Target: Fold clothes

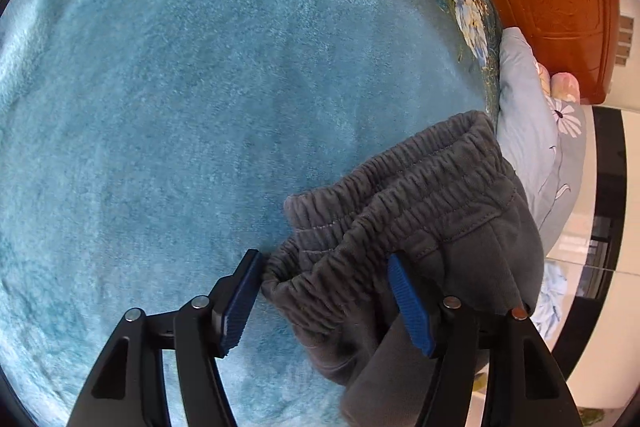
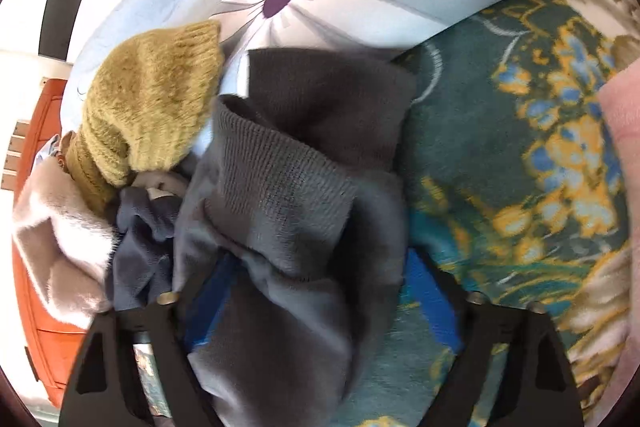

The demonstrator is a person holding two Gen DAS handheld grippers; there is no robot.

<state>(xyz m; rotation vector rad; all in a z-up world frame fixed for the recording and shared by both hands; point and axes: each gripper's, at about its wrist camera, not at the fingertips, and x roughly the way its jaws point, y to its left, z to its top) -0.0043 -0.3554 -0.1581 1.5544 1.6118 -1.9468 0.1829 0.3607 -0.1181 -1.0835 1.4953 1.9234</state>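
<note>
Through my left camera, my left gripper [image 1: 326,301] stands part open around the ribbed elastic waistband of the grey sweatpants [image 1: 420,195], its left blue pad touching the bunched fabric, on a plush teal blanket [image 1: 180,87]. Through my right camera, my right gripper [image 2: 320,299] straddles the pants' knitted cuff [image 2: 280,179]; whether it grips, I cannot tell. A fuzzy mustard knit [image 2: 152,99] lies beside.

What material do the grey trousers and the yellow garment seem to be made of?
Grey trousers: probably cotton sweatshirt jersey, matte, with a gathered elastic waistband; ribbed knit cuff. Yellow garment: looks like fuzzy wool or acrylic knit, with visible ribbing.
</note>
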